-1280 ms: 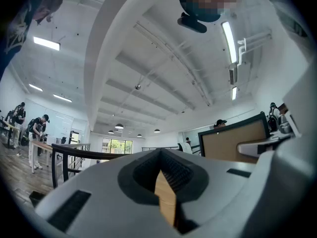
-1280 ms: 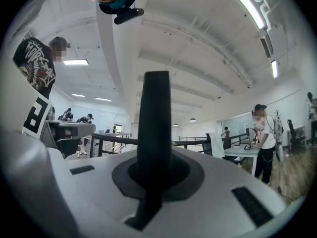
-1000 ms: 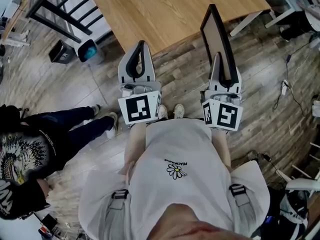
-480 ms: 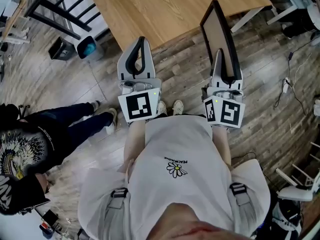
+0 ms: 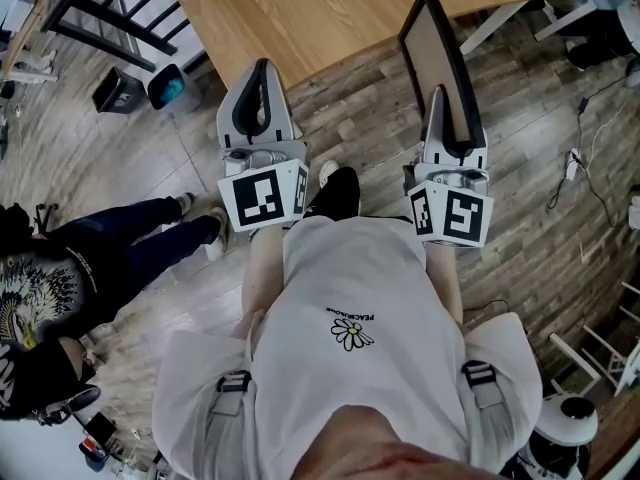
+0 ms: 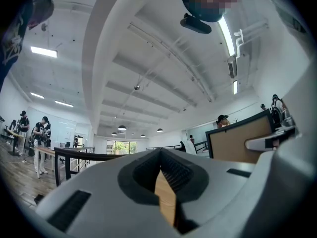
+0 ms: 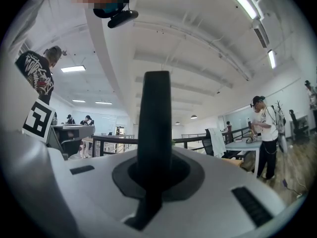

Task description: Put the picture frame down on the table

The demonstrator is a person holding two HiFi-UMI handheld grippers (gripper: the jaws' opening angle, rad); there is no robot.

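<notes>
Wood-plank floor (image 5: 365, 133) lies under the person. Near them, the left gripper (image 5: 262, 73) is closed and empty. The right gripper (image 5: 446, 118) clamps the picture frame (image 5: 432, 58), held upright on edge beside the farther tabletop (image 5: 330, 8).

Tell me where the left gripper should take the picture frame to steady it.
Grip the frame by the black rim at its far upper edge, coming from the left. It stands on edge and is thin, with its brown face toward the left gripper. The right gripper clamps its near end.
</notes>
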